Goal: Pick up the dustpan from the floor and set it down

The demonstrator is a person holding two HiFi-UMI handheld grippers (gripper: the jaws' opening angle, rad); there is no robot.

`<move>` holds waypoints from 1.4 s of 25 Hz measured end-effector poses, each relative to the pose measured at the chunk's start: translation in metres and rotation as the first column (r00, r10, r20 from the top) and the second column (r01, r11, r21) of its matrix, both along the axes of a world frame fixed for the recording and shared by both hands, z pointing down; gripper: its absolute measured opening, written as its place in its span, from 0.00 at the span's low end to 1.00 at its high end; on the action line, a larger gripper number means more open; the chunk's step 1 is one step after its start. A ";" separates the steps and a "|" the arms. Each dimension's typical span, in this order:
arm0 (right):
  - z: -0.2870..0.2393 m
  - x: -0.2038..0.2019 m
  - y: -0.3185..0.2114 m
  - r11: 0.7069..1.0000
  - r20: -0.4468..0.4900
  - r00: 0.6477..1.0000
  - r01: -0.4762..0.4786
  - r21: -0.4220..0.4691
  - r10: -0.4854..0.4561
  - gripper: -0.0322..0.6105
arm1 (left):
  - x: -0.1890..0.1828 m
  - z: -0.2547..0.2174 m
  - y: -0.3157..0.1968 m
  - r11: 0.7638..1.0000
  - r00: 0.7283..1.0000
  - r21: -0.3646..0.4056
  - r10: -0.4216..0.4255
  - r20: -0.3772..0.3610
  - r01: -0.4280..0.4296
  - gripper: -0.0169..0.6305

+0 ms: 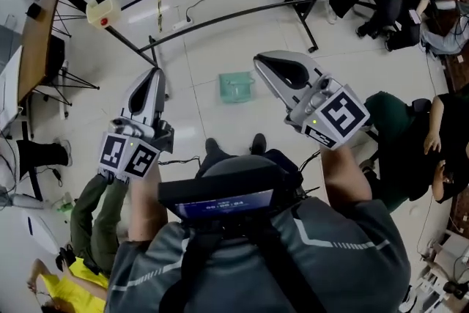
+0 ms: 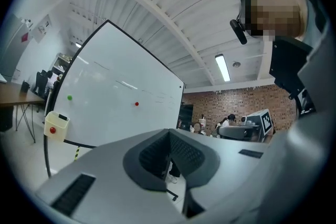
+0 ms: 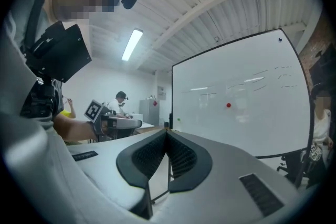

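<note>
Dustpan [image 1: 236, 86] pale green, squarish, on floor [image 1: 220, 48], left tongs [image 1: 156, 72] and right tongs [image 1: 259, 61] closed, empty

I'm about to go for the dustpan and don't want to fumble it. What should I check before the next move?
1. Dustpan in sight on the floor: ok.
2. Left gripper empty: ok.
3. Right gripper empty: ok.
4. Fingers open for a grasp: not ok, both pairs are shut.
5. A gripper lowered to the dustpan: not ok, both are held up, pointing level.
6. Which way the dustpan's handle points: cannot tell.
</note>
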State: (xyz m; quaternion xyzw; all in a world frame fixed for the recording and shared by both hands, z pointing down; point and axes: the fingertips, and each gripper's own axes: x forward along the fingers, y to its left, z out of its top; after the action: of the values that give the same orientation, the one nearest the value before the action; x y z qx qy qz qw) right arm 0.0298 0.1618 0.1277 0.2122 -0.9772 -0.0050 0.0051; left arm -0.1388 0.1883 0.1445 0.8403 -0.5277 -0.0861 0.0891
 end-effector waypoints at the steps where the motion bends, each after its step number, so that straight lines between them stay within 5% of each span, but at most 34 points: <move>1: 0.001 -0.006 -0.007 1.000 -0.015 1.000 -0.007 0.012 0.007 0.09 | -0.005 0.002 -0.009 1.000 1.000 -0.005 0.011 -0.010 -0.011 0.08; 10: 0.012 -0.026 -0.045 0.996 -0.067 0.994 -0.088 -0.010 0.087 0.09 | -0.019 0.007 -0.055 0.992 0.993 -0.028 0.121 0.013 -0.120 0.08; 17: 0.064 -0.039 -0.087 0.996 -0.133 0.991 -0.026 -0.087 0.014 0.12 | -0.019 0.042 -0.102 0.988 0.989 -0.041 0.149 0.021 -0.148 0.08; 26: 0.212 -0.047 -0.108 0.972 -0.294 0.943 0.093 -0.214 -0.155 0.27 | 0.013 0.176 -0.142 0.961 0.978 -0.184 0.208 0.000 -0.205 0.08; 35: 0.399 -0.044 -0.138 0.961 -0.410 0.887 0.113 -0.252 -0.212 0.33 | 0.024 0.345 -0.170 0.939 0.978 -0.286 0.207 0.027 -0.191 0.08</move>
State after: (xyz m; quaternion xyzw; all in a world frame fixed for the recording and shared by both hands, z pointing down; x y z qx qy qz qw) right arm -0.0140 0.0235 0.5269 0.1210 -0.9603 0.0565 0.2450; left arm -0.1152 0.0179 0.4892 0.8702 -0.4492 0.0233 0.2010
